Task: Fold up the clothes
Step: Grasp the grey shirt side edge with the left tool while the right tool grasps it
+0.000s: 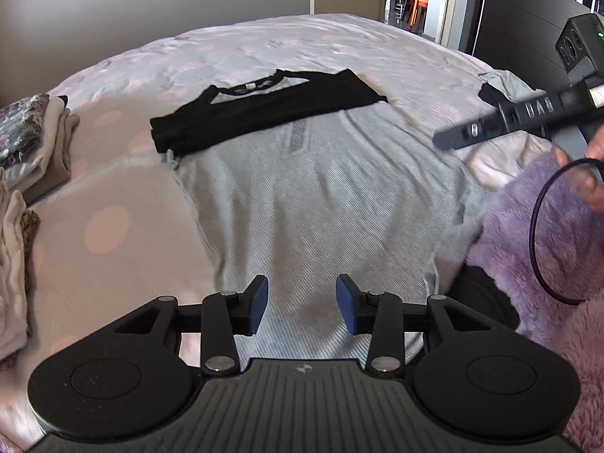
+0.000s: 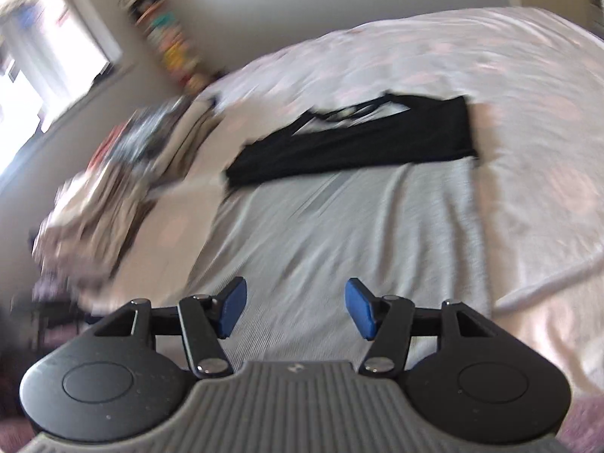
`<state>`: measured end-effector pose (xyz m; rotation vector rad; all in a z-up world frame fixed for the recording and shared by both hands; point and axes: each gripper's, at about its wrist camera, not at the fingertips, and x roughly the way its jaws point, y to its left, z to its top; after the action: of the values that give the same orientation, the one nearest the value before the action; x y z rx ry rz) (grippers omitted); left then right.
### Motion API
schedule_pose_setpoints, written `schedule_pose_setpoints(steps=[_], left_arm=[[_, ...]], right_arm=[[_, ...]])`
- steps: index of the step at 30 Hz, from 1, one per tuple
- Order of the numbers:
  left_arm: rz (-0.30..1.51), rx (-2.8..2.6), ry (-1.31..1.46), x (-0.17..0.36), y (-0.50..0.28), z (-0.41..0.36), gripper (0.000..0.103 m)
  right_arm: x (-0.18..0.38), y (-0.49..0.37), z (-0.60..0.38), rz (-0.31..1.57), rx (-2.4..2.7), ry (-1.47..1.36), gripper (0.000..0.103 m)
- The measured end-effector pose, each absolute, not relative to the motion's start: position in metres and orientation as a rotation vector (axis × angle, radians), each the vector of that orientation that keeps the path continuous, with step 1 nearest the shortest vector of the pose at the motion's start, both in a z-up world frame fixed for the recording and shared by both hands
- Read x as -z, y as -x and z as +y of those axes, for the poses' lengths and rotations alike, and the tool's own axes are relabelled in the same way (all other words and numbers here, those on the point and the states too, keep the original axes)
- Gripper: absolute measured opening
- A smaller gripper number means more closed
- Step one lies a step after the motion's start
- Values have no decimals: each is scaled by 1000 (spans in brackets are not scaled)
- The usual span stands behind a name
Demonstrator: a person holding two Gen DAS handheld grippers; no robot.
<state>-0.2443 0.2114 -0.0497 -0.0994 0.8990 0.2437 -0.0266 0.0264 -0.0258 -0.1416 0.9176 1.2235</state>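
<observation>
Quilted bed | ribbed grey shirt | flat black sleeve

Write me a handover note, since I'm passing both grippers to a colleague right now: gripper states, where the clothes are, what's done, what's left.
Left gripper: open, empty, over the near hem of the grey shirt.
Right gripper: open, empty, above the same shirt.
Grey shirt lies spread flat on the bed; its black sleeves are folded across the top.
Folded pile sits on the left.
Left: fold the shirt's body and stack it.

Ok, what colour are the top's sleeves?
Black sleeves on a grey top; clearest in the left wrist view.
</observation>
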Motion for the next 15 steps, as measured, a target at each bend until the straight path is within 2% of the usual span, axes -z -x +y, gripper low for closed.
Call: schedule_pose_setpoints(steps=[9, 15], left_arm=[[986, -206, 112, 66, 254, 195, 37], [1019, -154, 266, 82, 261, 203, 33]], right_arm=[[44, 108, 39, 829, -1383, 539, 61], [54, 144, 42, 764, -1492, 734, 61]])
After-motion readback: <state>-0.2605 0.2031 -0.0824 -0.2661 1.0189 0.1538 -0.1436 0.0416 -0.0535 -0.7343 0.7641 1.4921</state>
